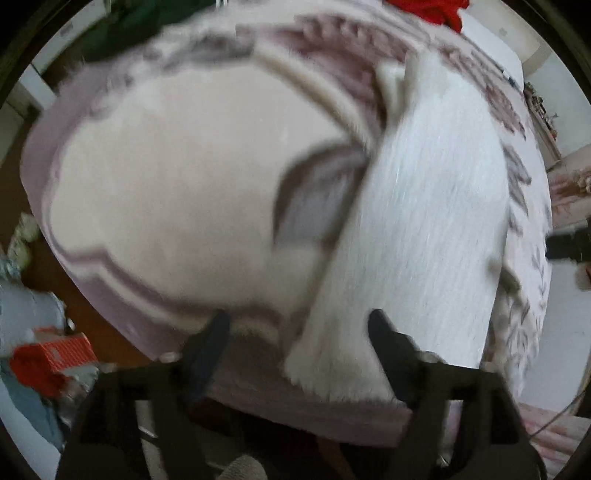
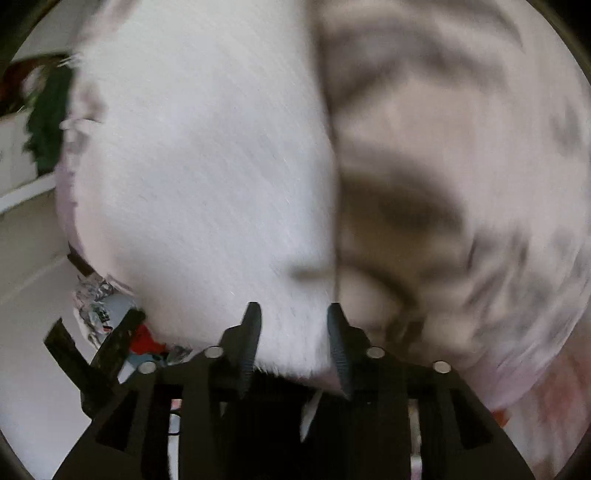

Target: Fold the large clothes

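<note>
A white fuzzy garment lies in a long folded strip on a pink and cream patterned bed cover. My left gripper is open, its black fingers straddling the strip's near end at the bed edge. In the right wrist view the same white garment fills the left half. My right gripper is open, with the garment's near edge between its ribbed fingers. Both views are blurred.
A red cloth and a dark green cloth lie at the far side of the bed. A red-orange box and clutter sit on the brown floor at left. The bed cover fills the right half of the right view.
</note>
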Available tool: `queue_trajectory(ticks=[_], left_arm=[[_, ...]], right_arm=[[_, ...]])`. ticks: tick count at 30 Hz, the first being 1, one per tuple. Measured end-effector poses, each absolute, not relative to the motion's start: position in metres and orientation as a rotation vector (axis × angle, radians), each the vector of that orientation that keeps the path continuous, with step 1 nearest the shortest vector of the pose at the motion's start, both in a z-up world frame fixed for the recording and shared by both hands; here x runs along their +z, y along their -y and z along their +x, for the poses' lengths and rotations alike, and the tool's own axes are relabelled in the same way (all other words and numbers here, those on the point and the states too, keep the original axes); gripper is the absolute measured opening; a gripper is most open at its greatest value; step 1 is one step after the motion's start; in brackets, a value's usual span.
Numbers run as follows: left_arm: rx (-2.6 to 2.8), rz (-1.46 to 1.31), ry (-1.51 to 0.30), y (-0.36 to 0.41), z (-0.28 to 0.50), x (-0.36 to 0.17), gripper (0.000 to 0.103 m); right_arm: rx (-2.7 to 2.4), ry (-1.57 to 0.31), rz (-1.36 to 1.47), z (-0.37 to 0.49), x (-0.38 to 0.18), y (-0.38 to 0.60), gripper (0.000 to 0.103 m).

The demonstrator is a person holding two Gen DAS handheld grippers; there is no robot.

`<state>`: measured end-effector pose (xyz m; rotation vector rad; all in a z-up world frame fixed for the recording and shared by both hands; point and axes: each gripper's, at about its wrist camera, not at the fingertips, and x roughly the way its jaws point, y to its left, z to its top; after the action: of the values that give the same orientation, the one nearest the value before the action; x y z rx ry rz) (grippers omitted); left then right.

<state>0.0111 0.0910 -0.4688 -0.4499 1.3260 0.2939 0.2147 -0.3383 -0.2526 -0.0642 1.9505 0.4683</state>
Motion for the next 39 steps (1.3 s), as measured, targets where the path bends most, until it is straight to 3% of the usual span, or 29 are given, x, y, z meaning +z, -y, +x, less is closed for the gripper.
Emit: queue_trajectory(ticks=[6,7,8,9,10,11,17,23,28,33,36,39], left_arm=[[0.240,-0.472,-1.203,-0.078,0.135,-0.443,0.077],[0.190,-0.503,-1.198,-0.076,0.163,-0.450,0.076],[0.118,-0.546,-1.203,-0.073,0.202,-0.460,0.061],[0.089,-0.562,-1.206,-0.069,0.222,-0.468,0.048],[0.079,-0.556,-1.225,-0.066,0.252,-0.480,0.020],[0.070,-0.548,-1.247,-0.062,0.273,-0.491,0.016],[0.079,-0.470,-1.424,-0.062,0.342,-0.574,0.014],[0.046,-0.460,-1.441,-0.068,0.352,-0.584,0.016],[0.047,-0.499,-1.398,-0.074,0.336,-0.545,0.016],[0.012,-0.504,-1.310,-0.059,0.286,-0.500,0.016],[0.034,-0.457,-1.367,-0.041,0.275,-0.531,0.016],[0.052,-0.400,-1.403,-0.030,0.278,-0.569,0.016]], right_arm=[[0.539,-1.715,-0.253,0.329,-0.226,0.242,0.043],[0.546,-1.684,-0.256,0.339,-0.228,0.225,0.035],[0.539,-1.658,-0.272,0.356,-0.232,0.213,0.022],[0.522,-1.653,-0.279,0.356,-0.247,0.192,0.021],[0.504,-1.649,-0.275,0.370,-0.256,0.183,0.021],[0.487,-1.653,-0.271,0.378,-0.266,0.174,0.020],[0.446,-1.743,-0.243,0.372,-0.341,0.163,0.020],[0.402,-1.778,-0.243,0.383,-0.414,0.156,0.018],[0.418,-1.841,-0.159,0.396,-0.400,0.167,0.018],[0.559,-1.798,-0.046,0.378,-0.327,0.199,0.018],[0.611,-1.856,-0.062,0.342,-0.326,0.212,0.018],[0.579,-1.925,-0.144,0.308,-0.366,0.216,0.018]])
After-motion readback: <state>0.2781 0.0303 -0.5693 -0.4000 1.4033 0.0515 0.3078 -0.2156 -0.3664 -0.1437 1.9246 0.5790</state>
